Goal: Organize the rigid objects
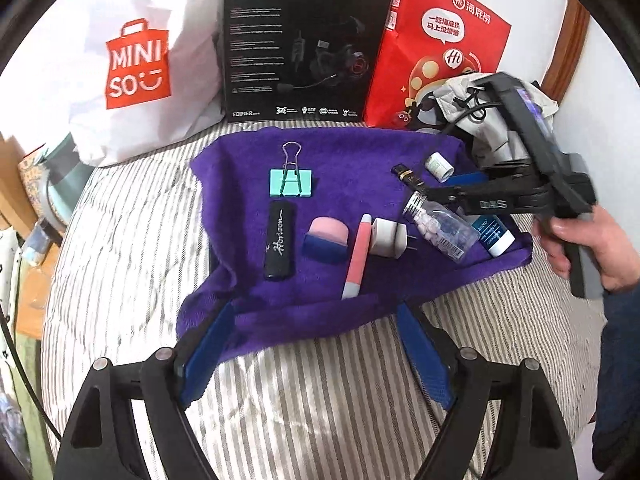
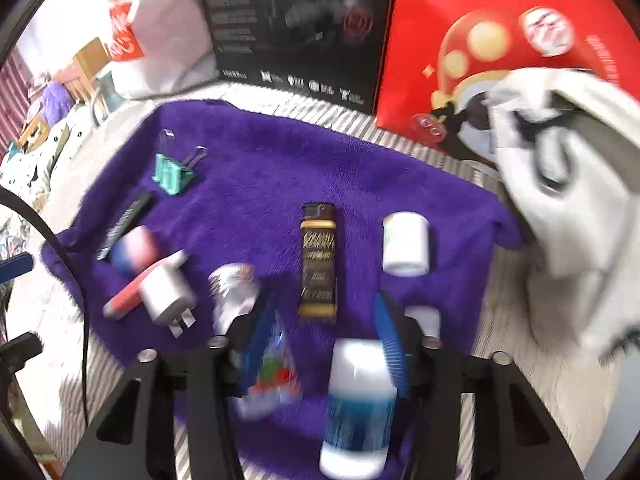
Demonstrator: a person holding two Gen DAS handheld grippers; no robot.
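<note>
Your left gripper [image 1: 316, 344] sits low and level, its blue-padded jaws spread wide with nothing between them. Your right gripper [image 1: 440, 192] reaches in from the right, angled down, and your right hand [image 1: 592, 248] is wrapped around its grip, with a dark sleeve behind it. In the right wrist view its jaws stand apart, gripping nothing.

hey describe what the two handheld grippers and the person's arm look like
Both grippers are black, with angular, cut-out linkage arms, silver pivot pins and blue finger pads. The left gripper fills its own view's foreground. The right gripper has white lettering, a chunky black-and-grey handle and a black cable. The sleeve is dark blue.
</note>
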